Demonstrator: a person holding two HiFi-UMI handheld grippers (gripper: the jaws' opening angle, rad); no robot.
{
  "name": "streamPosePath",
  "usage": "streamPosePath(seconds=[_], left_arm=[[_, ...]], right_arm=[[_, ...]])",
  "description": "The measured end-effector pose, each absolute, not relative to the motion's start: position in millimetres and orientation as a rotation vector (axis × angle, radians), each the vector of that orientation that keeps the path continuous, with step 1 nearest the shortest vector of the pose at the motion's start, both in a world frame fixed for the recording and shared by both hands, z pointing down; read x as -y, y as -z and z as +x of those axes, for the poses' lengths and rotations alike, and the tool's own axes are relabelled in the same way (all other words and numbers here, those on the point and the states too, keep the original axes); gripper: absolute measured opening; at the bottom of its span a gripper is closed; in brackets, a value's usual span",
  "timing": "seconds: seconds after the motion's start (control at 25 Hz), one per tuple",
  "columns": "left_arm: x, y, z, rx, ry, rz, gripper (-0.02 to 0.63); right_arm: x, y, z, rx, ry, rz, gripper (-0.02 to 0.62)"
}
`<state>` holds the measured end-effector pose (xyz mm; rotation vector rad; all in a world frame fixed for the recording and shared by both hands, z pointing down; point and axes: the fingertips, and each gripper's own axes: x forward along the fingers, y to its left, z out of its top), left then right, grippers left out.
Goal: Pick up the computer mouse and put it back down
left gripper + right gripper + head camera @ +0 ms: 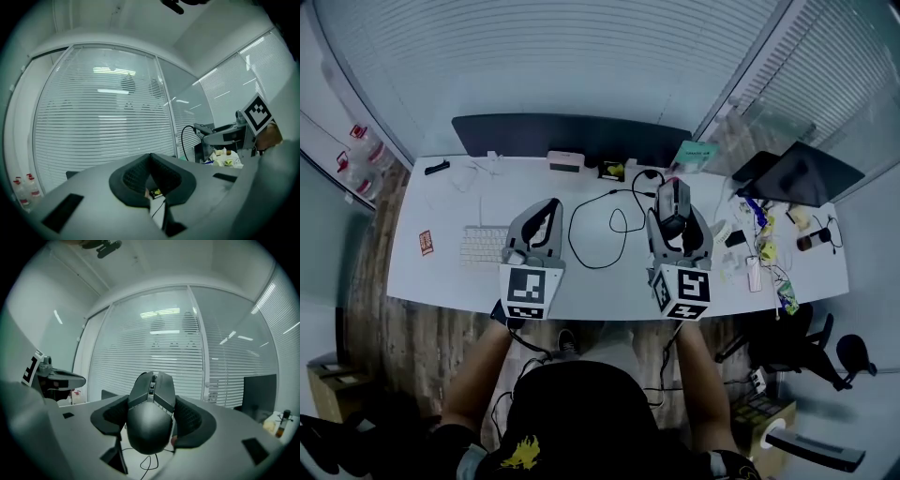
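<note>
My right gripper point(676, 217) is shut on the dark grey computer mouse point(673, 201), held over the right-middle of the white desk point(609, 286). In the right gripper view the mouse point(150, 420) fills the gap between both black pads point(110, 420), its nose pointing away from the camera. It looks lifted off the desktop, which shows below it. My left gripper point(547, 208) hovers over the desk's left-middle beside a white keyboard point(483, 246). Its jaws are shut with nothing between them point(151, 161).
A black cable point(600, 230) lies looped on the desk between the grippers. A dark monitor point(572, 136) stands along the back edge, with a small box point(565, 161) in front. A black laptop point(802, 173) and small clutter point(764, 246) fill the right end. A red card point(426, 243) lies far left.
</note>
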<state>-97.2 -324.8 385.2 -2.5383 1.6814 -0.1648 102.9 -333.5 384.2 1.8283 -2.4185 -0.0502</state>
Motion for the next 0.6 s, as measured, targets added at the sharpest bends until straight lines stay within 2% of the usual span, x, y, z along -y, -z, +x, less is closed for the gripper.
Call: streamPosePath(seconds=[0.6], left_arm=[[307.2, -508.6, -65.9, -1.728, 0.359, -2.707, 0.014]], right_arm=[[308.0, -555.2, 125.7, 2.221, -0.384, 1.790, 0.307]])
